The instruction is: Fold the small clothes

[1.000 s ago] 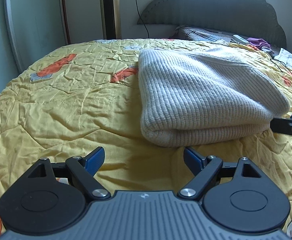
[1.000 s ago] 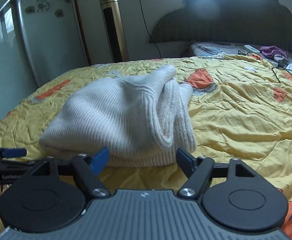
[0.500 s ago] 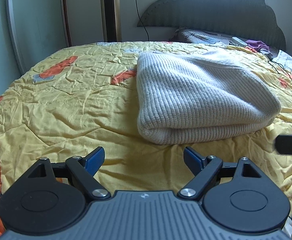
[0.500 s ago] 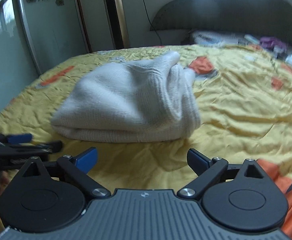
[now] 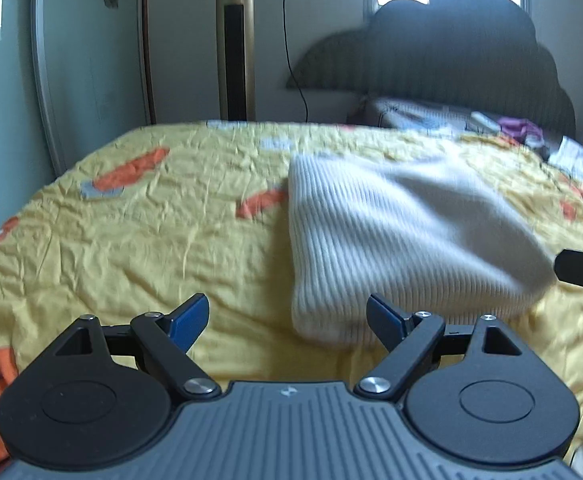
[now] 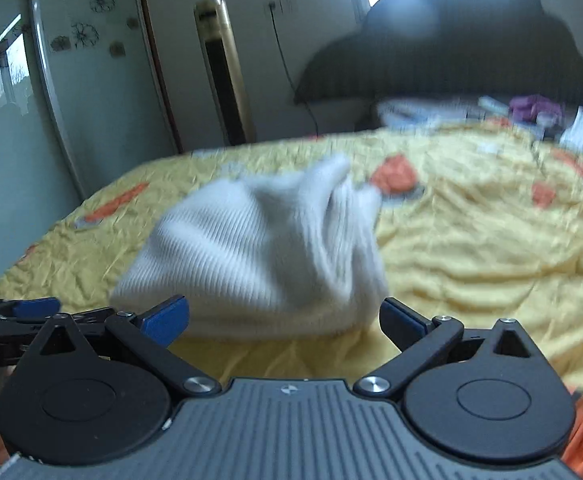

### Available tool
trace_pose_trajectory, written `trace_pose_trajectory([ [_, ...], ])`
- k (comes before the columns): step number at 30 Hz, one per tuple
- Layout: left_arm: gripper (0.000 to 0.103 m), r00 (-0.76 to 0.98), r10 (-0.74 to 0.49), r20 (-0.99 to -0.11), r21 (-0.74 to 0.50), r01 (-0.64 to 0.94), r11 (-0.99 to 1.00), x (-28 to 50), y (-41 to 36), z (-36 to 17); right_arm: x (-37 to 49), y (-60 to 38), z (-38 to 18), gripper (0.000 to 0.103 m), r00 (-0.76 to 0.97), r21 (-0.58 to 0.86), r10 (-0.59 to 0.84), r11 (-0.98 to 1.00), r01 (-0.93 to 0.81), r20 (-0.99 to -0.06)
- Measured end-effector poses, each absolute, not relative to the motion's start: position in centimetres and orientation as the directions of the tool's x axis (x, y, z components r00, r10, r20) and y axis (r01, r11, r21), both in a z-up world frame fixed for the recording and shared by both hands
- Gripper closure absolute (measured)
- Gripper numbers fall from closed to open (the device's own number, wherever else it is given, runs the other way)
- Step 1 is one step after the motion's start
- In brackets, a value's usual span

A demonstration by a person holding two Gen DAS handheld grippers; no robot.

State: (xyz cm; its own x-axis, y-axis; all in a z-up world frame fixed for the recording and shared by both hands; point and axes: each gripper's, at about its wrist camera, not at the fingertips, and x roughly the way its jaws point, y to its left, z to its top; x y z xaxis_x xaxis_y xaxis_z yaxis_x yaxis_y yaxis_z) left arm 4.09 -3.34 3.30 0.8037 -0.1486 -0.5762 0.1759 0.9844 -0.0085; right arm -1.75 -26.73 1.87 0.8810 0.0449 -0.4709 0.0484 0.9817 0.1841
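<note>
Two grippers are at work over one bed. Nearest the left wrist camera, the left gripper [image 5: 287, 318] has its jaws standing well apart with only quilt between the blue pads; the near corner of the sweater sits just beyond its right-hand pad, not pinched. The right gripper [image 6: 284, 322] has jaws that are opening, at their widest, with nothing between the pads, and the sweater's folded edge lies just past them.

One white ribbed sweater [image 5: 403, 240] lies folded in a thick bundle on the yellow quilt [image 5: 151, 248], which carries orange patches. From the right wrist view its far end rises into a bunched peak. Both views are blurred.

No container is in sight; the bed alone carries the things.

Against a second ago, the right gripper's pads stand clearly wider, while the left gripper's spread is unchanged. Both cameras now sit higher, showing more of the wall. The sweater keeps its place and folded shape.

Farther back stand one tall gold tower fan [image 5: 235, 44], one dark scalloped headboard [image 5: 451, 56], one pillow [image 5: 419, 114] and a small purple item [image 5: 517, 126].
</note>
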Motion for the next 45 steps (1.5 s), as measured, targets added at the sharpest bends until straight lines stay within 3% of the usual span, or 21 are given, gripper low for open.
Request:
trace_pose_trajectory([
  [4, 0.016, 0.805, -0.14, -0.577, -0.001, 0.171, 0.985, 6.4, -4.1, 4.1, 1.6, -26.9, 3.4, 0.007, 0.915, 0.073, 0.049, 0.997, -0.022, -0.4],
  [6, 0.016, 0.805, -0.134, -0.578, 0.012, 0.173, 0.985, 7.3, -4.5, 4.2, 4.7, -27.6, 3.7, 0.022, 0.897, 0.091, 0.071, 0.995, -0.035, -0.435],
  [11, 0.016, 0.806, -0.138, -0.575, 0.04, 0.197, 0.98, 8.7, -5.8, 4.5, 12.7, -32.0, 2.7, 0.039, 0.802, 0.401, 0.285, 0.914, -0.063, -0.524],
  [14, 0.016, 0.81, -0.147, -0.567, 0.064, 0.221, 0.973, 9.4, -6.7, 4.5, 15.0, -33.9, 1.4, 0.049, 0.764, 0.494, 0.327, 0.87, -0.013, -0.556],
  [21, 0.016, 0.796, -0.176, -0.579, 0.076, 0.267, 0.961, 10.8, -10.5, 3.4, 19.5, -36.4, -1.5, 0.048, 0.707, 0.695, 0.506, 0.719, -0.029, -0.494],
  [22, 0.016, 0.796, -0.171, -0.58, 0.082, 0.266, 0.96, 10.8, -10.8, 3.3, 20.2, -36.8, -1.9, 0.051, 0.711, 0.715, 0.507, 0.699, -0.009, -0.487],
  [24, 0.016, 0.79, -0.168, -0.589, 0.082, 0.266, 0.961, 10.9, -11.2, 2.9, 20.4, -36.7, -2.1, 0.074, 0.724, 0.702, 0.478, 0.712, 0.012, -0.497],
  [27, 0.016, 0.783, -0.178, -0.596, 0.064, 0.268, 0.961, 10.9, -11.2, 2.8, 19.0, -35.4, -0.7, 0.086, 0.764, 0.581, 0.394, 0.813, -0.031, -0.511],
  [31, 0.016, 0.765, -0.184, -0.617, 0.051, 0.272, 0.961, 10.8, -11.5, 2.3, 17.3, -33.7, 2.8, 0.086, 0.839, 0.398, 0.314, 0.908, -0.129, -0.445],
  [33, 0.016, 0.758, -0.172, -0.63, 0.062, 0.269, 0.961, 10.7, -11.7, 1.9, 18.3, -33.4, 2.6, 0.083, 0.824, 0.344, 0.273, 0.933, -0.103, -0.496],
  [34, 0.016, 0.76, -0.171, -0.627, 0.064, 0.269, 0.961, 10.4, -11.7, 1.8, 19.2, -33.3, 1.8, 0.08, 0.802, 0.316, 0.244, 0.946, -0.074, -0.545],
  [35, 0.016, 0.762, -0.176, -0.623, 0.062, 0.273, 0.96, 10.1, -11.5, 1.8, 19.8, -33.4, 0.9, 0.064, 0.772, 0.301, 0.22, 0.953, -0.039, -0.596],
  [36, 0.016, 0.764, -0.18, -0.62, 0.059, 0.275, 0.96, 9.9, -11.4, 1.8, 19.6, -33.7, 0.2, 0.064, 0.763, 0.307, 0.209, 0.951, -0.014, -0.611],
  [40, 0.015, 0.759, -0.185, -0.624, 0.038, 0.266, 0.963, 9.4, -10.7, 1.6, 14.7, -33.6, 1.1, 0.053, 0.833, 0.337, 0.173, 0.941, 0.017, -0.526],
  [42, 0.015, 0.76, -0.189, -0.622, 0.027, 0.262, 0.965, 9.1, -10.5, 1.6, 11.7, -32.5, 1.8, 0.035, 0.857, 0.276, 0.132, 0.961, 0.012, -0.499],
  [45, 0.015, 0.763, -0.182, -0.62, 0.027, 0.253, 0.967, 8.8, -10.4, 1.4, 9.3, -30.2, 1.3, 0.024, 0.841, 0.136, 0.111, 0.99, -0.045, -0.53],
])
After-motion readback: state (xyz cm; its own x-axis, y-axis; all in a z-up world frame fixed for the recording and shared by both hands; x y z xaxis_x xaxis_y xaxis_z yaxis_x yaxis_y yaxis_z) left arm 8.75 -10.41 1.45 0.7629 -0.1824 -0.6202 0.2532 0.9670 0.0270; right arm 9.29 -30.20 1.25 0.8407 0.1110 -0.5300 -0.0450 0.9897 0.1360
